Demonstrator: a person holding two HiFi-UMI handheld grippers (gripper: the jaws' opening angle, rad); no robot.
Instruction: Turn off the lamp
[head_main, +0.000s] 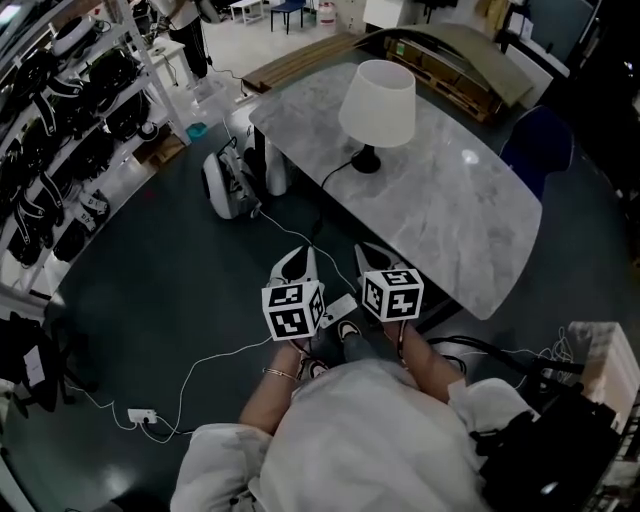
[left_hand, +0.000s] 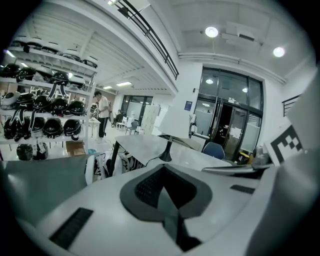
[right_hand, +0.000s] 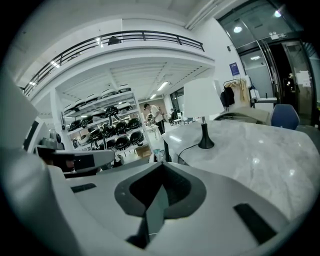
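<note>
Head view has the lamp (head_main: 377, 105), white tapered shade on a black base, standing on the grey marbled worktop (head_main: 450, 205), apart from the left gripper (head_main: 297, 262) and right gripper (head_main: 374, 256), both jaws pressed together, empty.

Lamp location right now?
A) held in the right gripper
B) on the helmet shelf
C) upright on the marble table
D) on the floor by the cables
C: the lamp stands upright on the table, and its cord trails from the base off the table's edge.
</note>
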